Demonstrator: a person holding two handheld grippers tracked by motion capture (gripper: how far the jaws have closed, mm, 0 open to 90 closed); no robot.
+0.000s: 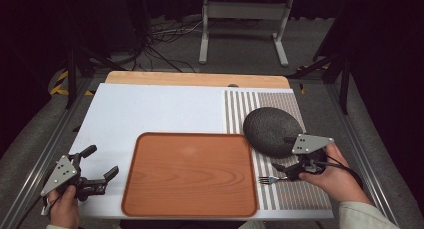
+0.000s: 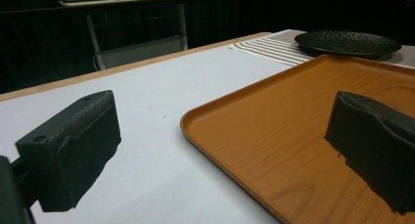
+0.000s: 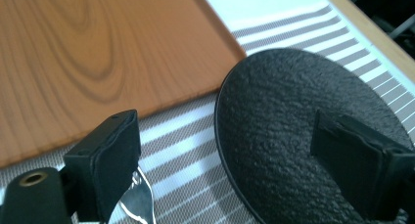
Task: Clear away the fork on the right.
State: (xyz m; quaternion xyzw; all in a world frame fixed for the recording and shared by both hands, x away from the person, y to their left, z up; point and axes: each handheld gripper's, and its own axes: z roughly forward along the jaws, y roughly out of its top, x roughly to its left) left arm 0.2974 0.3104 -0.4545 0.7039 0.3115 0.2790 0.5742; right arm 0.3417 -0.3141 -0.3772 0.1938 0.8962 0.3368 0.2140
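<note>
I judge the setting barely begun: the fork (image 1: 270,179) lies on the striped placemat (image 1: 295,191) at six o'clock of the black plate (image 1: 271,130), my right gripper (image 1: 284,154) wide-jawed and empty above it (left gripper (image 1: 100,161) equally wide, idle), wooden tray (image 1: 190,175) bare.

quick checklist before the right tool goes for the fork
1. Right tool open: ok, jaws apart with nothing between them.
2. Fork reachable: ok, it lies flat on the striped mat below the tool, tines toward the tray.
3. Fork free of other things: ok, apart from the tray edge and the black plate.
4. Tray ready to take it: ok, its surface is bare.
5. Left tool out of the way: ok, open, left of the tray.
6. Fork handle end: cannot tell, hidden under the right hand.
</note>
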